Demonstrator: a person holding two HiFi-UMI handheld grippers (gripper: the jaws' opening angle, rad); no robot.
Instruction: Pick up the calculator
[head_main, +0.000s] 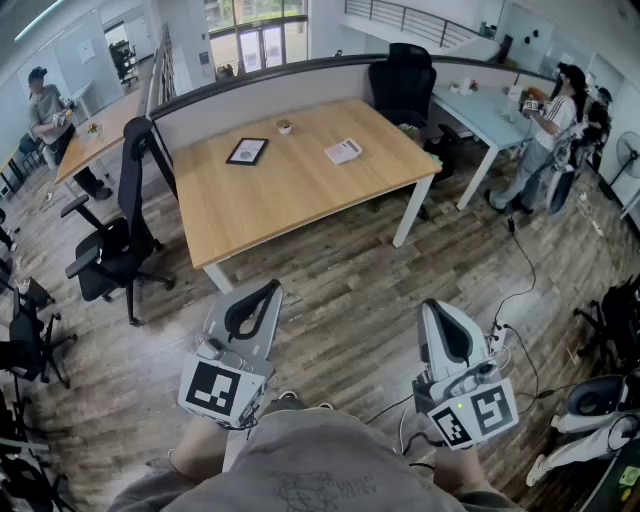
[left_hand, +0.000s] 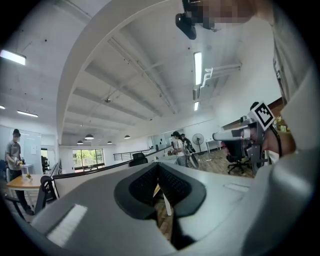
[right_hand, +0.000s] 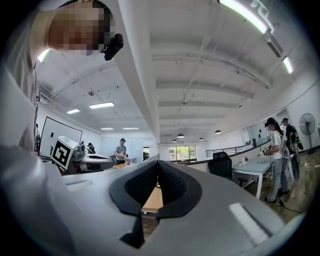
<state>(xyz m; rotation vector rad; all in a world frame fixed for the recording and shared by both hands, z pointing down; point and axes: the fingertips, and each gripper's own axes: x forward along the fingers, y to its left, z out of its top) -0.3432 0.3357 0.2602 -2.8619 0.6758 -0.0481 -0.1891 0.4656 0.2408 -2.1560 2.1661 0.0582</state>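
A pale flat calculator (head_main: 343, 151) lies on the right part of the wooden desk (head_main: 300, 190), far ahead of me. A dark framed tablet-like slab (head_main: 247, 151) lies to its left. Both grippers hang low over the floor, close to my body and well short of the desk. My left gripper (head_main: 270, 287) (left_hand: 159, 167) has its jaw tips together and holds nothing. The right gripper (head_main: 430, 305) (right_hand: 157, 165) is likewise shut and empty. Through the gap under the right jaws I see a strip of the desk top (right_hand: 152, 199).
A small cup (head_main: 285, 127) stands near the desk's far edge by a grey partition (head_main: 260, 95). A black office chair (head_main: 115, 250) stands left of the desk, another (head_main: 405, 85) behind it. A person (head_main: 45, 110) stands far left, another (head_main: 550, 120) far right. Cables (head_main: 520, 300) trail on the floor.
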